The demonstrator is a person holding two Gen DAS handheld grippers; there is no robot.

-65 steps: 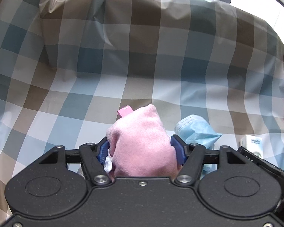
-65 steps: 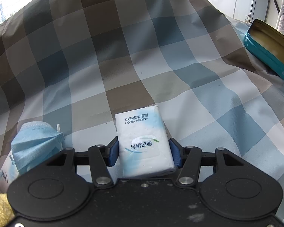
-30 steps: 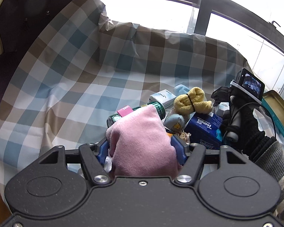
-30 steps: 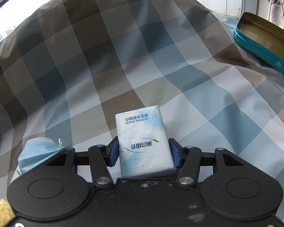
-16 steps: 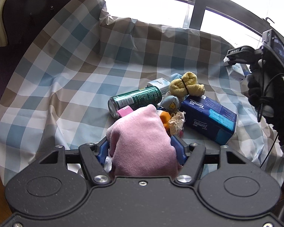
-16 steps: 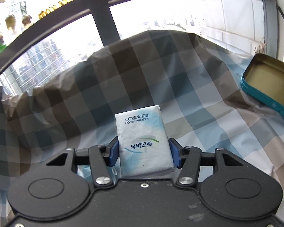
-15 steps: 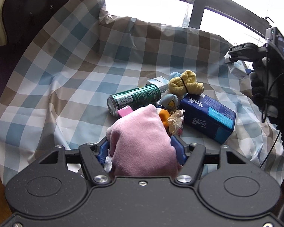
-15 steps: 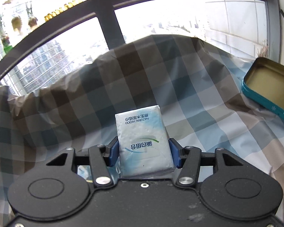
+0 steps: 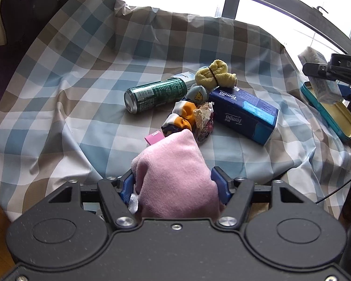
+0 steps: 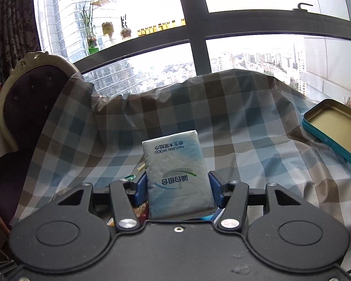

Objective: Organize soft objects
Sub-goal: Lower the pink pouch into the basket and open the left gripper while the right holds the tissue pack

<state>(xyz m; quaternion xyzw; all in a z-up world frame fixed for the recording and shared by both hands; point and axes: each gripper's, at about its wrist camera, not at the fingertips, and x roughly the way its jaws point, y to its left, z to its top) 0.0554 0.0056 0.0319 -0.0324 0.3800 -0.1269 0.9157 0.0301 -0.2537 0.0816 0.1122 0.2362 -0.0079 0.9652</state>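
**Both grippers loaded and lifted clear of the pile**

Your left gripper (image 9: 174, 183) pinches the pink cloth (image 9: 175, 175) between its blue pads, just as it did a second ago; the checked tablecloth (image 9: 58, 89) has dropped further away, so the whole pile now shows ahead of the jaws. Your right gripper (image 10: 178, 187) clamps one white tissue pack (image 10: 176, 173), the grip unchanged, but its view has swung up from the cloth to the window (image 10: 257, 18) and the chair back (image 10: 28, 98).

Counting outward from the left jaws: one patterned scrunchie (image 9: 181, 118) and one lacy scrap (image 9: 204, 123) just past the cloth's tip, one green can (image 9: 155, 94) lying on its side ahead to the left, one dark blue tissue box (image 9: 244, 116) ahead to the right, one small blue-grey doll head (image 9: 199, 94), then one yellow towel knot (image 9: 216, 75) farthest. One open teal tin (image 9: 330, 111) sits far right, beneath your right gripper's pack.
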